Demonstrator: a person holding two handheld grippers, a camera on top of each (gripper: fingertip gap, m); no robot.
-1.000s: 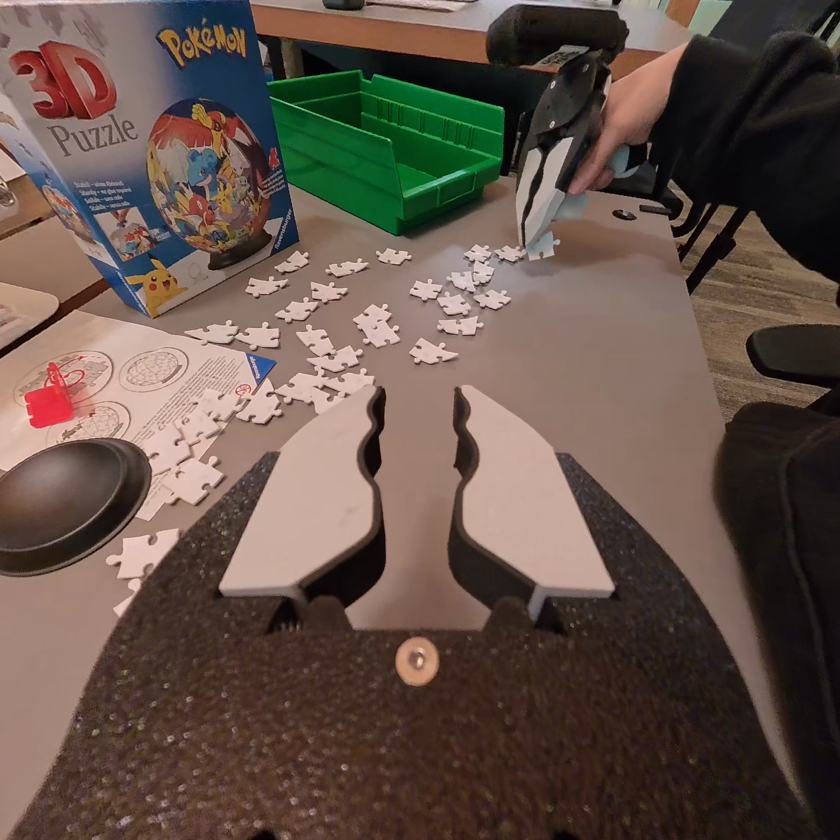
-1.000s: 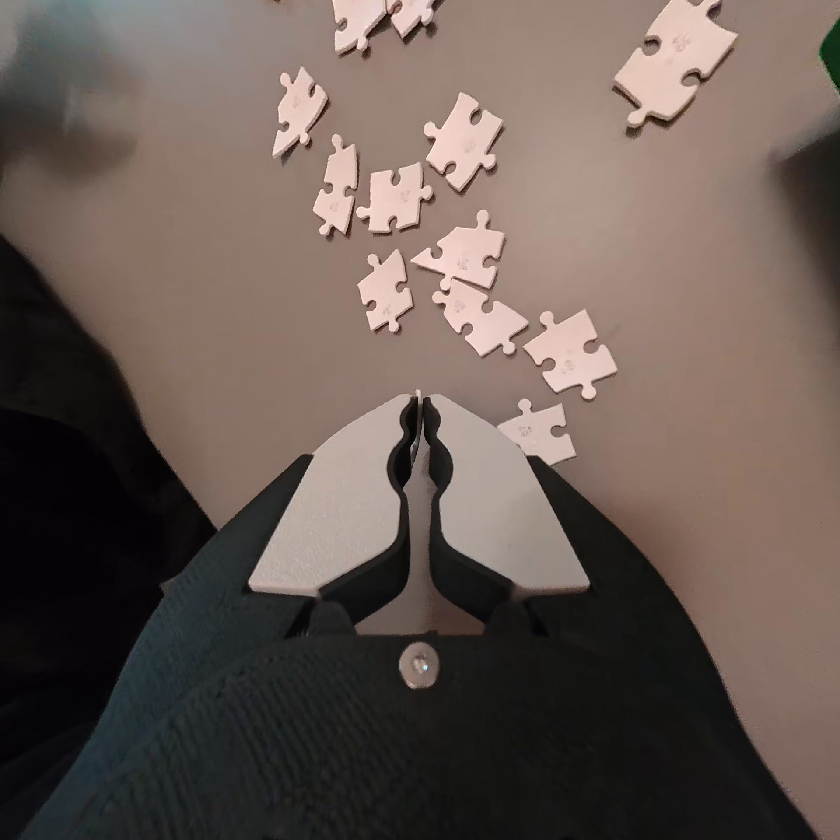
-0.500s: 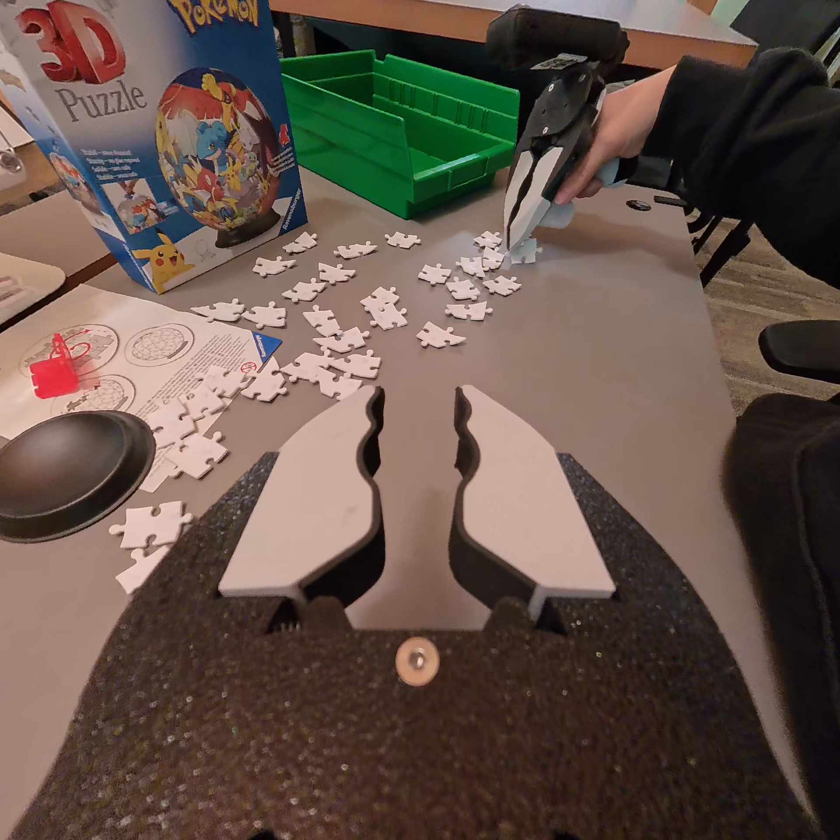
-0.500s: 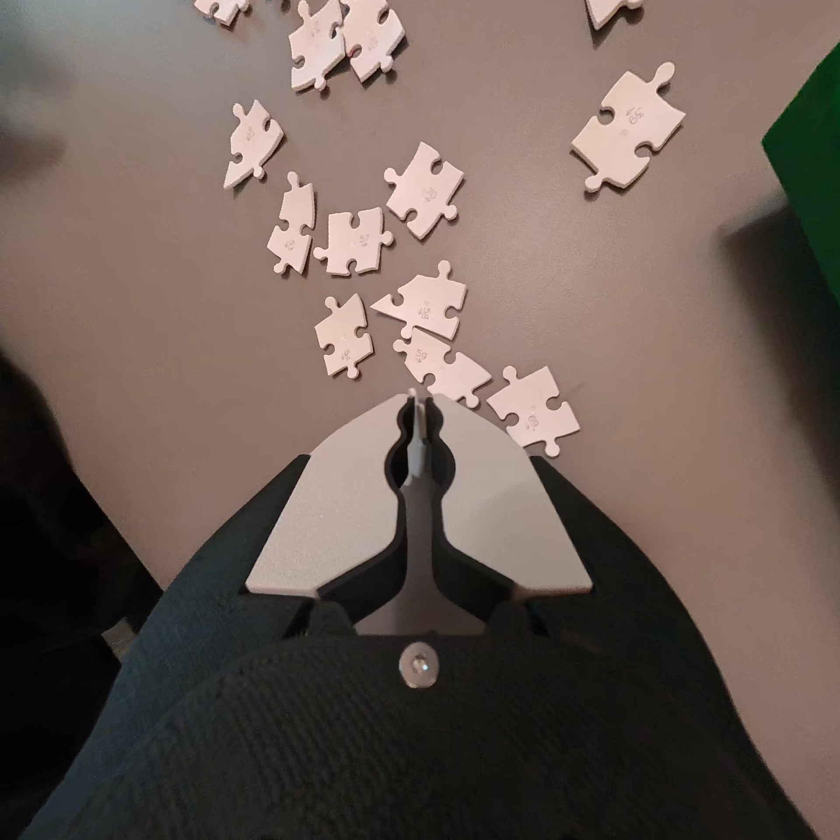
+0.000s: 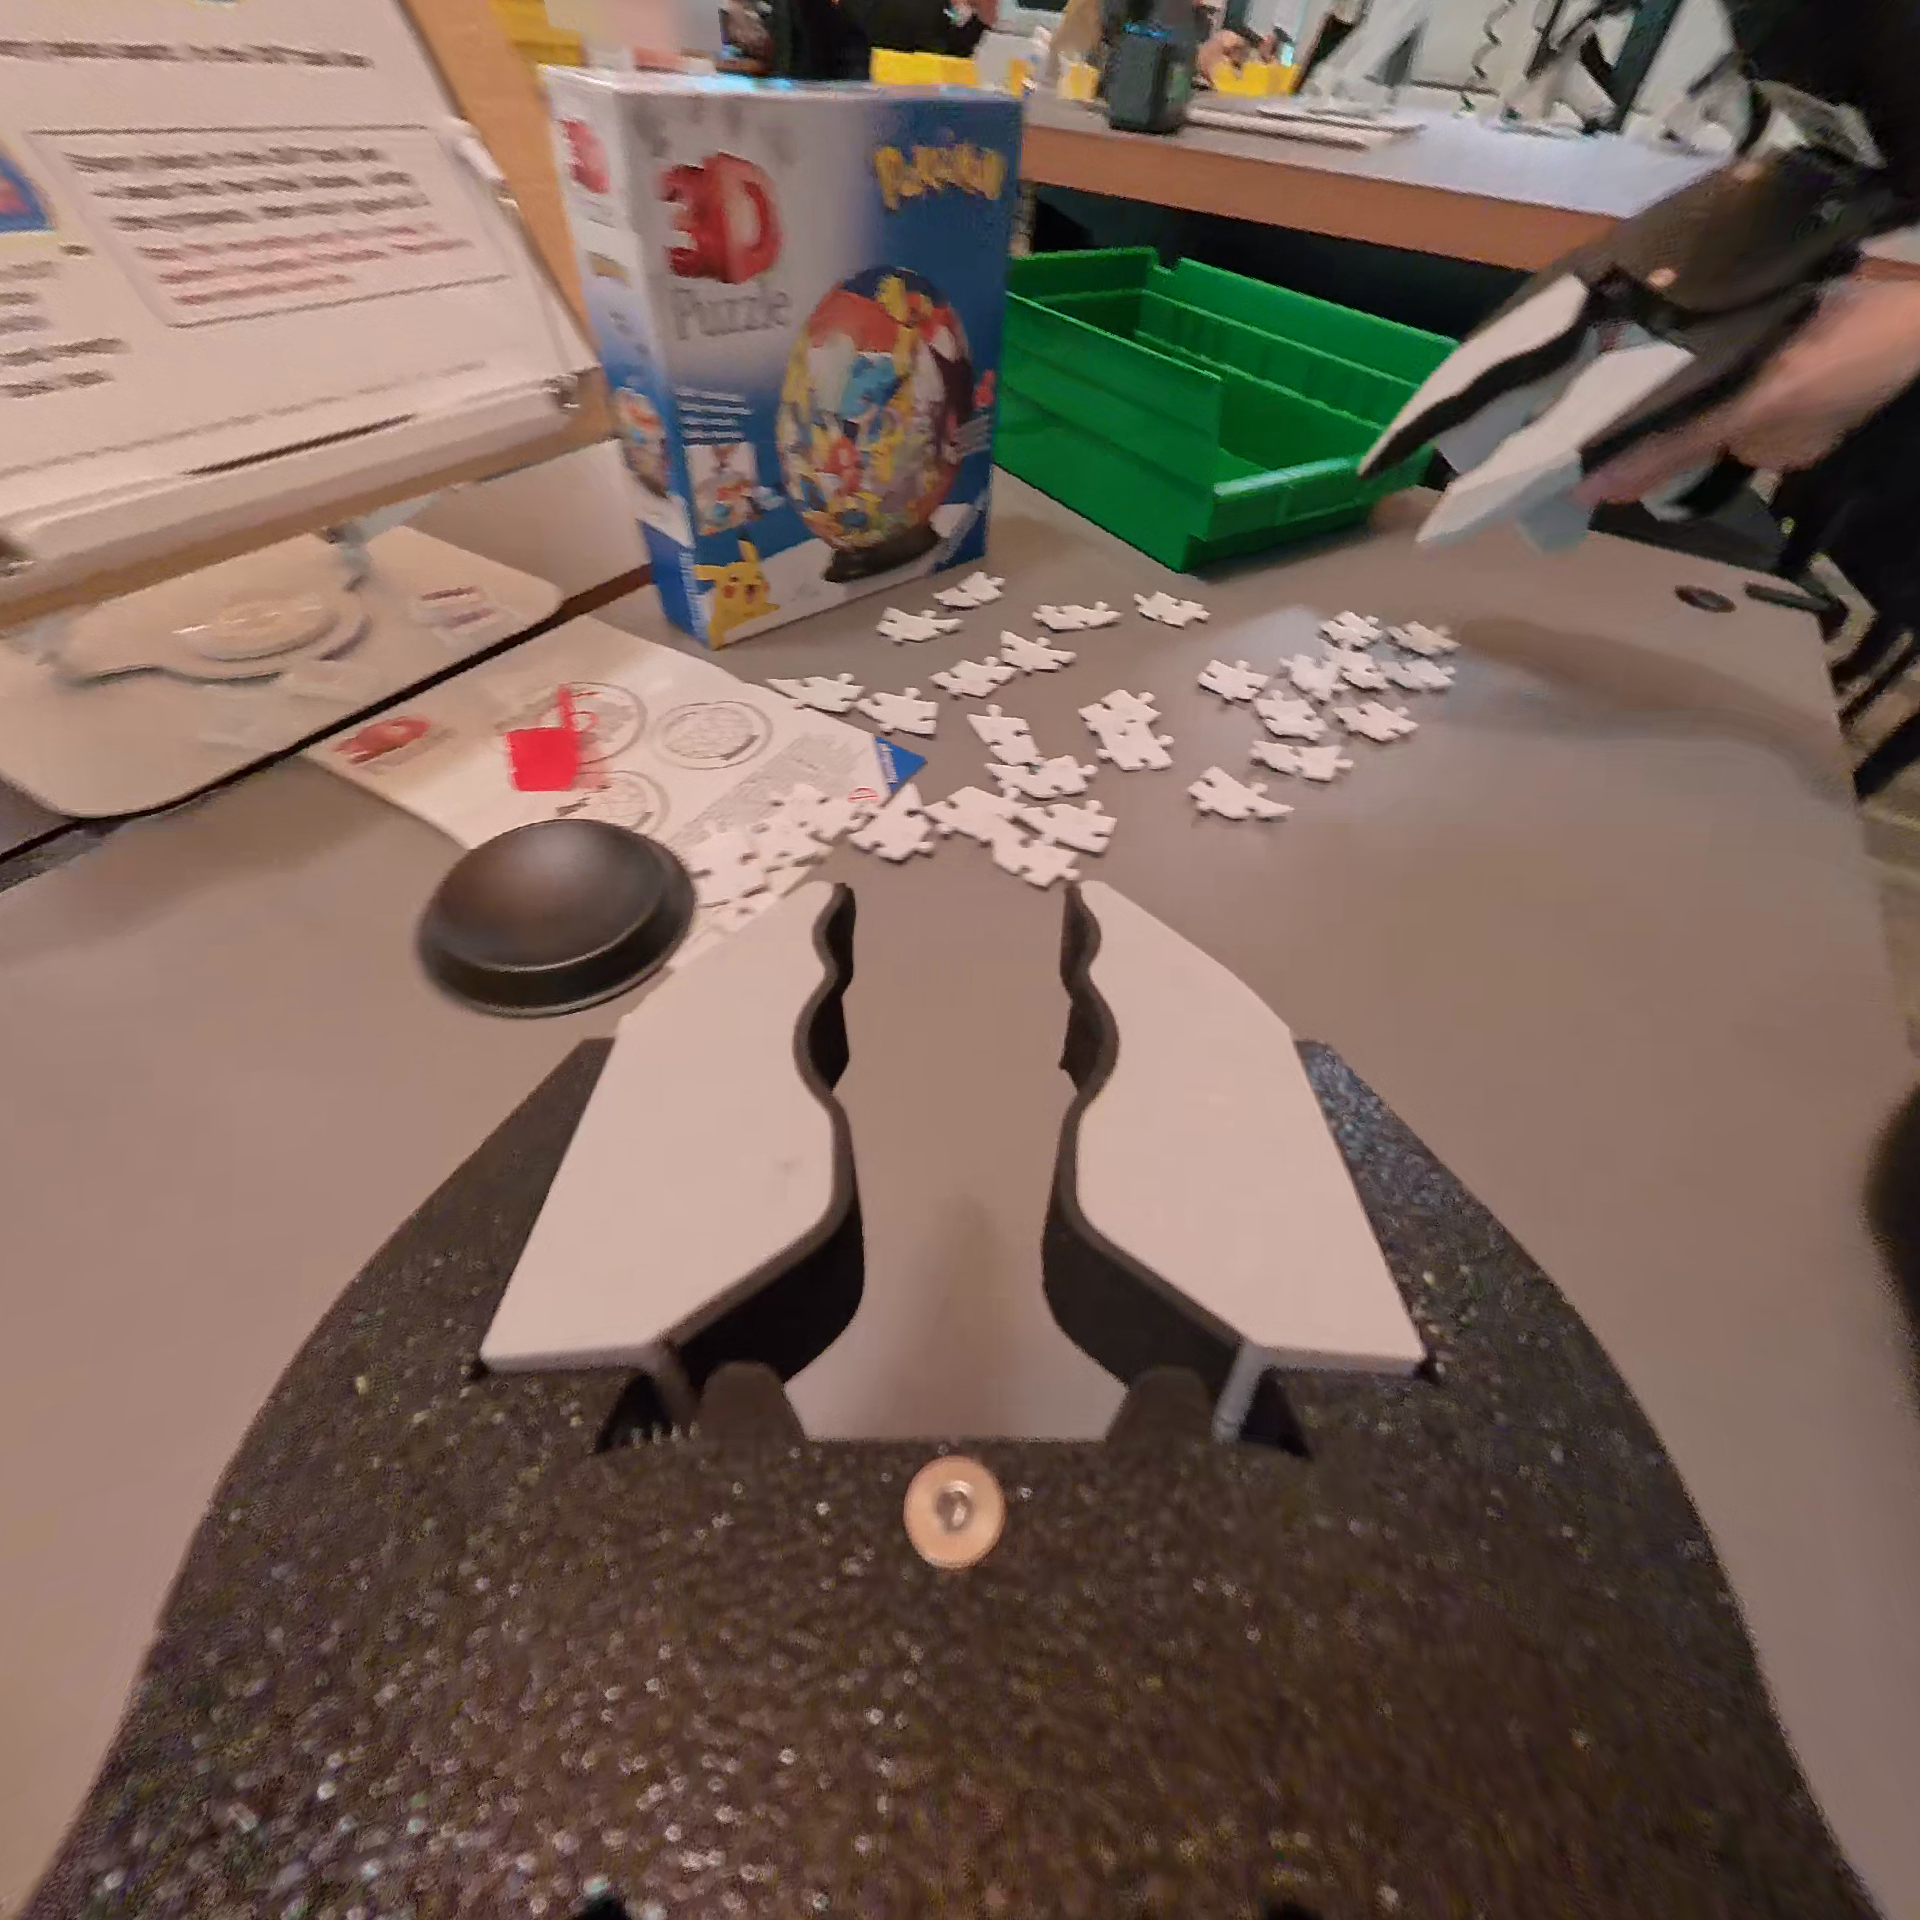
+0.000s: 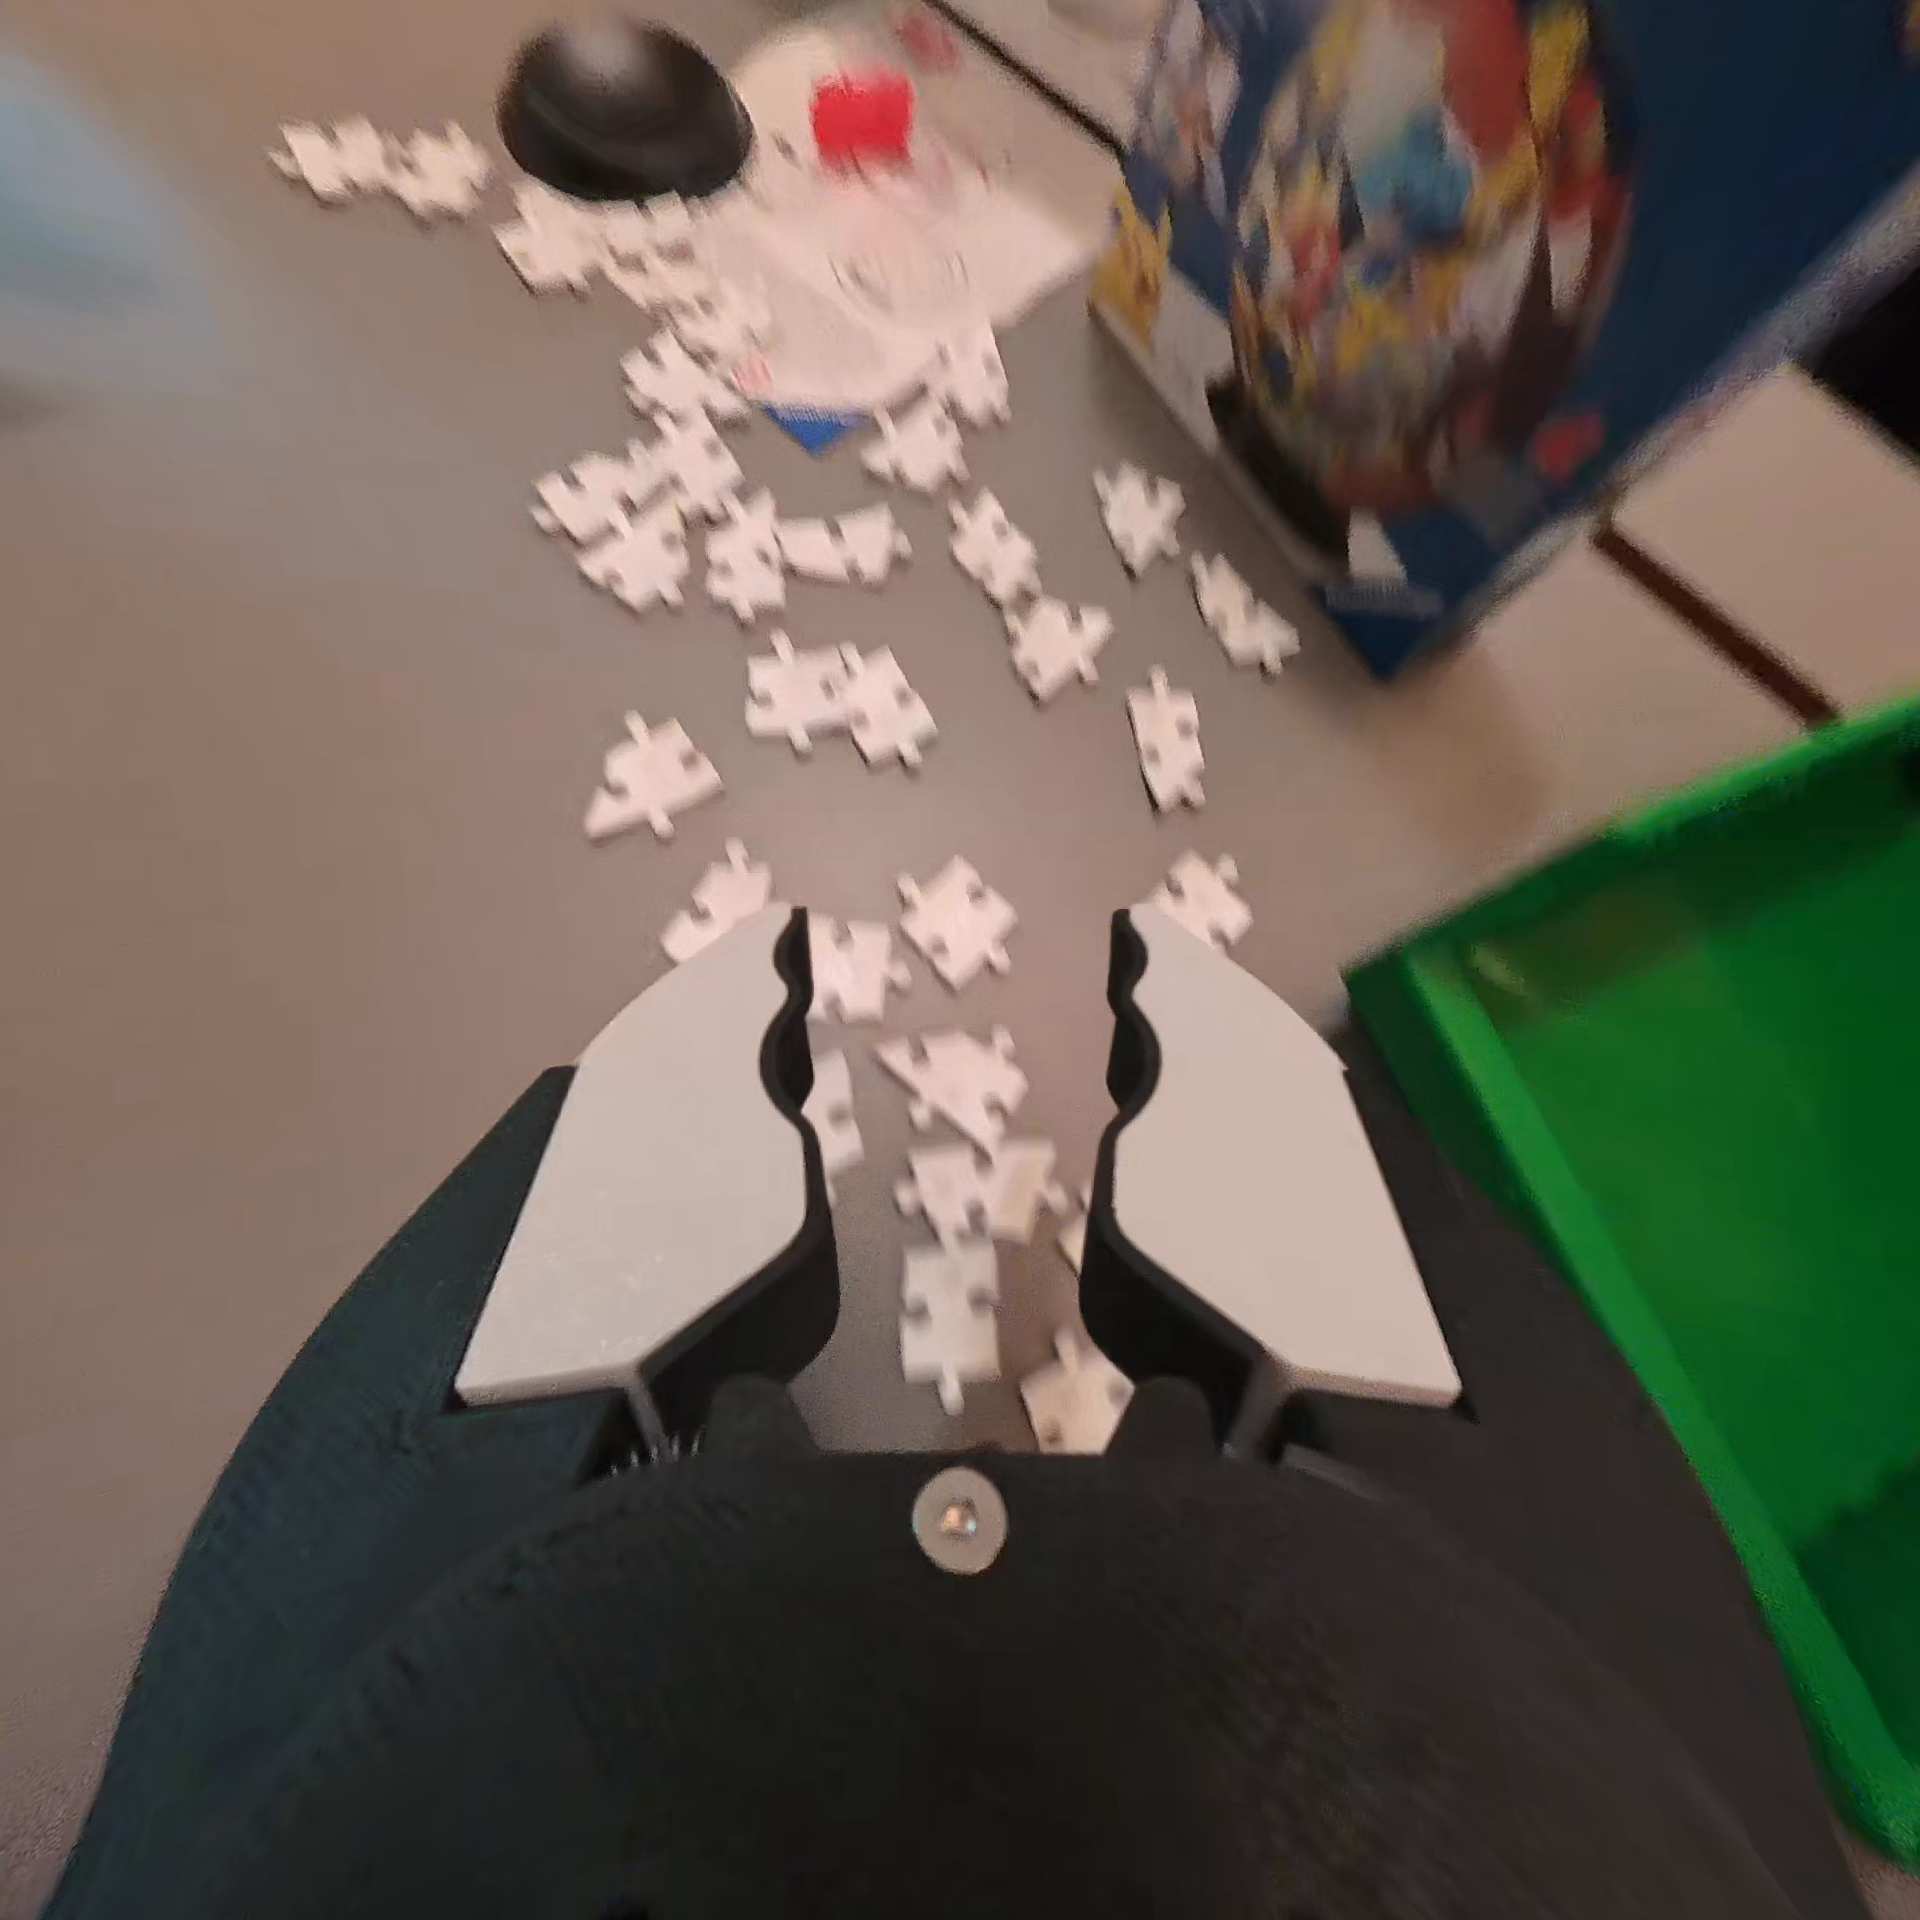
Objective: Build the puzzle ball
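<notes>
Here both the left claw and right claw gape empty, puzzle pieces scattered beneath the right.

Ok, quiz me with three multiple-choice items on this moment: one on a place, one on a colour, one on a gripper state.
1. Where does the black stand sit?
A. inside the bin
B. on the table beside the instruction sheet
C. on top of the box

2. What colour is the bin?
A. green
B. red
C. yellow

3. How is the right gripper?
A. shut on a piece
B. shut, empty
C. open, empty

Answers: 1 B, the stand rests on the table next to the sheet. 2 A, its walls are green in both views. 3 C, its jaws stand apart with only loose pieces on the table seen between them.
</notes>
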